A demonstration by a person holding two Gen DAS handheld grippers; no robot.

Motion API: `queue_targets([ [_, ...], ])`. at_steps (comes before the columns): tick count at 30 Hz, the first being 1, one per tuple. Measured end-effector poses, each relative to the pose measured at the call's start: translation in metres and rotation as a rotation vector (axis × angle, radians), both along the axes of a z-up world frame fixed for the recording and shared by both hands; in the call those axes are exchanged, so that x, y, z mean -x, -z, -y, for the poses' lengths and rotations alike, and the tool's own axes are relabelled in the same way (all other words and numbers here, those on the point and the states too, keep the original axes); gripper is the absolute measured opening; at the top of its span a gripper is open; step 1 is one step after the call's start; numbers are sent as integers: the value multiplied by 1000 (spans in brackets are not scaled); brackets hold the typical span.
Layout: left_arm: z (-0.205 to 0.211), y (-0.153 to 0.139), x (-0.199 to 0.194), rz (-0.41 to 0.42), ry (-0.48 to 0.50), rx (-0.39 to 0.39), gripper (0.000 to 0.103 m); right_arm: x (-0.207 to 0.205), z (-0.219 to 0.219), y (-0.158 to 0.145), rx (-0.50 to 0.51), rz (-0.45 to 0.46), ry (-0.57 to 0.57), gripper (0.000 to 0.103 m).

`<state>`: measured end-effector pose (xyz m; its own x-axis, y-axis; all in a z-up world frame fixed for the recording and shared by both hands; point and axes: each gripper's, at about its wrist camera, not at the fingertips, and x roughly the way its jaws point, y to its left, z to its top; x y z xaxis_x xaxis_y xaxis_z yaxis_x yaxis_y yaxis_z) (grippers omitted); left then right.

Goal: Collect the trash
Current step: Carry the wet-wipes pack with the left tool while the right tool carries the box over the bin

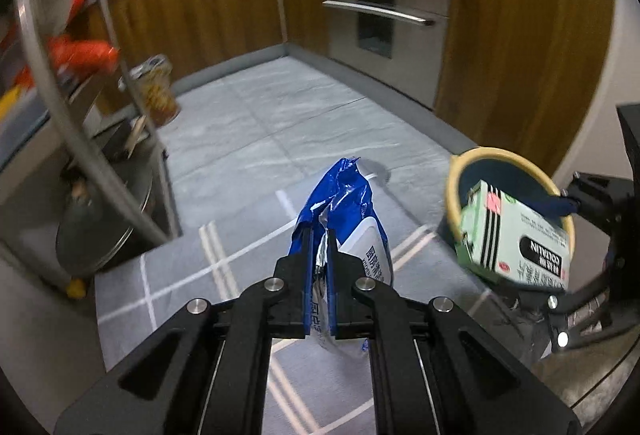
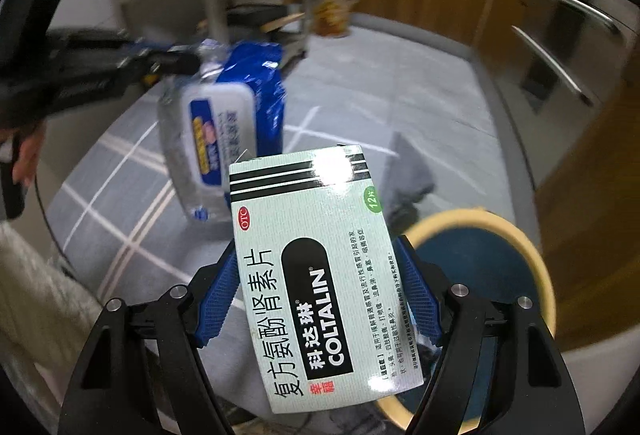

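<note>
A crumpled blue wet-wipe packet (image 1: 344, 219) is clamped between the fingers of the left hand-held gripper (image 1: 319, 235), which are pressed together on the packet's edge. The packet is held in the air above a grey rug with white lines (image 1: 224, 267) that is spread on the tiled floor (image 1: 280, 107). In the right wrist view the same packet (image 2: 228, 123) is seen hanging from the left hand-held gripper (image 2: 188, 61), with its white flap facing the camera.

A pale green medicine box (image 2: 320, 275), printed with black stripes and the word COLTALIN, is gripped by the right hand-held gripper (image 2: 320, 267); its blue pads (image 2: 218, 295) are closed against the box's two long sides. The box is held just above and partly over the rim of a round bin (image 2: 536, 247) with a cream rim and a dark blue inside, which stands on the floor at the rug's right edge. In the left wrist view the box (image 1: 516, 239) is seen in front of the bin's opening (image 1: 460, 171), with the right hand-held gripper (image 1: 560, 205) behind it.

A metal shelf rack (image 1: 100, 155) stands at the rug's left edge, with an orange packet (image 1: 84, 55) on it, and a printed cup (image 1: 158, 91) is seen beside it. Wooden cabinets (image 1: 200, 15) run along the far wall.
</note>
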<state>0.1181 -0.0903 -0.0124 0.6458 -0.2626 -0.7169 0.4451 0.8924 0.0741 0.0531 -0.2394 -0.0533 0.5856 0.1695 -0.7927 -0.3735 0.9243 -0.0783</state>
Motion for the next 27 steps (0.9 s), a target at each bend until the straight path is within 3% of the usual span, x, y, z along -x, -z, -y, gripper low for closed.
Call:
queue_targets([
  [8,55,-21,8,35,108,63,5,11,62,-12,2,24,167,75],
  [14,106,-26,10,29,181,117,5,11,134,-2,-56,-17,384,75],
  [19,145,-15,6,6,223,127,5,8,174,16,-85,-62,491,75],
  [27,199,24,-11,-65,272,90,6,-8,189,41,-85,-113,528,76],
])
